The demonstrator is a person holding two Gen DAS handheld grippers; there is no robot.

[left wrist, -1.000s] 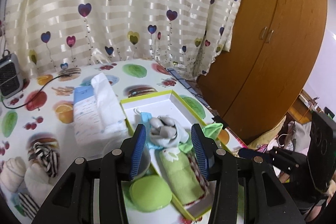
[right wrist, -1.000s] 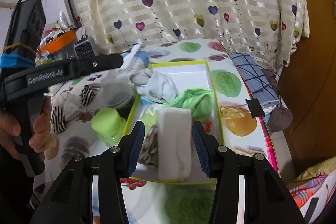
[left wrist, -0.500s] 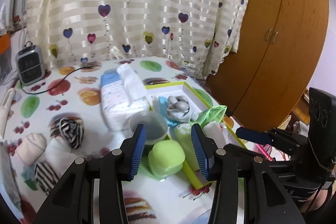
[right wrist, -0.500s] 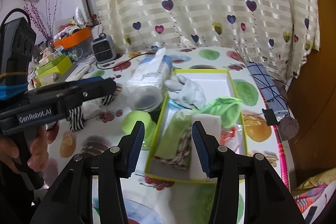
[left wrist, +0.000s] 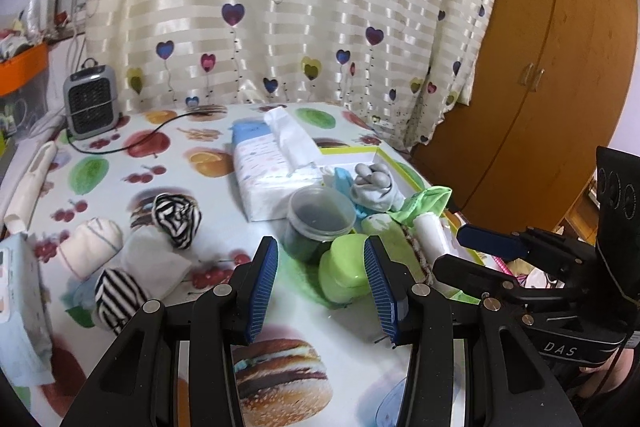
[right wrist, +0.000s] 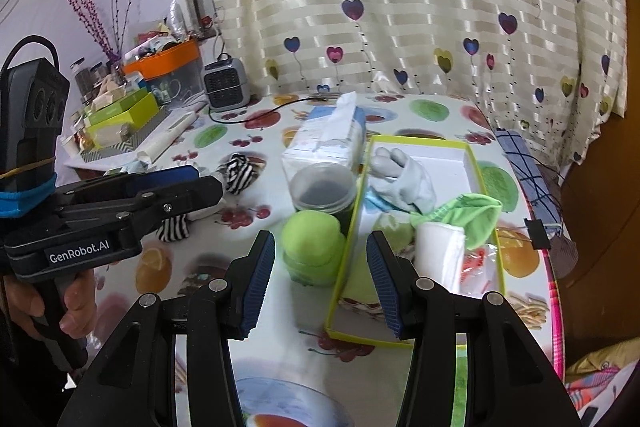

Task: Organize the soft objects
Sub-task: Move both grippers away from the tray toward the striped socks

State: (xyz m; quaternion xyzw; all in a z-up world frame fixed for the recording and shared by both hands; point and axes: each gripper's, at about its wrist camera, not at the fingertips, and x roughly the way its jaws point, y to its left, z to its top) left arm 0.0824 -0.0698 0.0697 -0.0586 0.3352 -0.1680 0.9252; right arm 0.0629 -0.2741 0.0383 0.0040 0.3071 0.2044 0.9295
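Inside tray (right wrist: 474, 169): rolled socks (right wrist: 400, 179), cloths (right wrist: 472, 215)

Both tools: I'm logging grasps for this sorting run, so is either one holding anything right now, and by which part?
Nothing is held. The left tool and the right tool both stand open and empty above the table.

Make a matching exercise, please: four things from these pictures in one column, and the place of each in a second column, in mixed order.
Things:
1. grey glove
2. striped sock
3. small heater
4. green sponge

Places:
A. near the curtain, at the table's far edge
B. inside the yellow-edged box
C. on the tablecloth, left of the tissue pack
D. just outside the box, before the dark jar

Pairs: 1-B, 2-C, 3-A, 4-D
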